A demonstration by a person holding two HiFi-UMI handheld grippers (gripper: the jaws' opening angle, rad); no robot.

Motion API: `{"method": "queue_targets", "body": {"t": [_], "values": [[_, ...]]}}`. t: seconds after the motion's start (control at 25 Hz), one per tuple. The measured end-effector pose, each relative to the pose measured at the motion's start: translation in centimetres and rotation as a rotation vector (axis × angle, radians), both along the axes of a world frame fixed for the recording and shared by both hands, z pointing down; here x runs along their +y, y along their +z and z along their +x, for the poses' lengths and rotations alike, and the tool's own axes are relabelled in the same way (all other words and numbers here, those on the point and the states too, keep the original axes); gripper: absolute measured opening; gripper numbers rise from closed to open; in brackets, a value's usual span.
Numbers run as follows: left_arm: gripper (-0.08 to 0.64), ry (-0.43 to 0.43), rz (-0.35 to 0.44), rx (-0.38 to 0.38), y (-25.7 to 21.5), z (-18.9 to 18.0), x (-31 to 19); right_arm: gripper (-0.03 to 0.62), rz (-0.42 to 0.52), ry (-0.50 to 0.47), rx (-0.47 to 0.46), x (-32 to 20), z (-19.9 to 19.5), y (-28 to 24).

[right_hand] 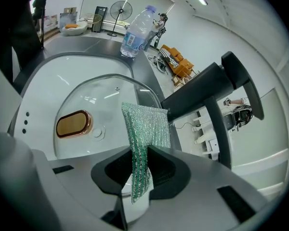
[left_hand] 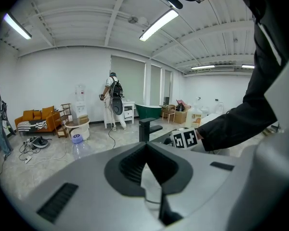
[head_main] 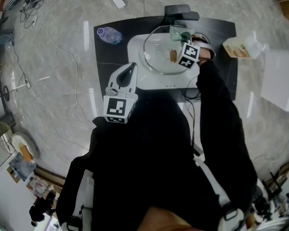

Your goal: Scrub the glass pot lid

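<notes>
The right gripper (right_hand: pixel 140 173) has its jaws pinched on a green mesh scrub pad (right_hand: pixel 145 129), which hangs over the glass pot lid (right_hand: pixel 98 97). The lid is clear and domed, with an amber oval handle (right_hand: pixel 72 123), and lies inside the white sink (right_hand: pixel 43 81). The left gripper (left_hand: pixel 147 170) is at the sink's near left corner, jaws together and empty. A black faucet (right_hand: pixel 207 93) rises behind the sink. A water bottle (right_hand: pixel 135 30) is on the dark counter (right_hand: pixel 94 44) at the sink's left, and pale marble floor (head_main: pixel 53 57) lies beyond.

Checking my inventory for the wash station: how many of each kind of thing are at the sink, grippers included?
Glass pot lid: 1
Green scrub cloth: 1
Water bottle: 1
Faucet: 1
Sink: 1
Grippers: 2, the left gripper and the right gripper
Total: 7
</notes>
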State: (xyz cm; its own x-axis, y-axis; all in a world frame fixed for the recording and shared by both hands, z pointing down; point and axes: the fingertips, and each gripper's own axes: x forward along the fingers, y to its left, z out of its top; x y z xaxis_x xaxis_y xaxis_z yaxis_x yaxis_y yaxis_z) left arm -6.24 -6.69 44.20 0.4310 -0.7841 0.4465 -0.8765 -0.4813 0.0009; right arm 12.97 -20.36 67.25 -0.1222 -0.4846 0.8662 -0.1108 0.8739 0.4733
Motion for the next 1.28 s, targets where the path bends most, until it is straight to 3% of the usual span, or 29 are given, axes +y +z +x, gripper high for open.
{"method": "queue_targets", "body": {"t": [1.28], "values": [[0.003, 0.057, -0.075, 0.044, 2.5, 1.7, 1.1, 0.072, -0.011, 0.091, -0.034, 4.8, 2.6, 2.2]]}}
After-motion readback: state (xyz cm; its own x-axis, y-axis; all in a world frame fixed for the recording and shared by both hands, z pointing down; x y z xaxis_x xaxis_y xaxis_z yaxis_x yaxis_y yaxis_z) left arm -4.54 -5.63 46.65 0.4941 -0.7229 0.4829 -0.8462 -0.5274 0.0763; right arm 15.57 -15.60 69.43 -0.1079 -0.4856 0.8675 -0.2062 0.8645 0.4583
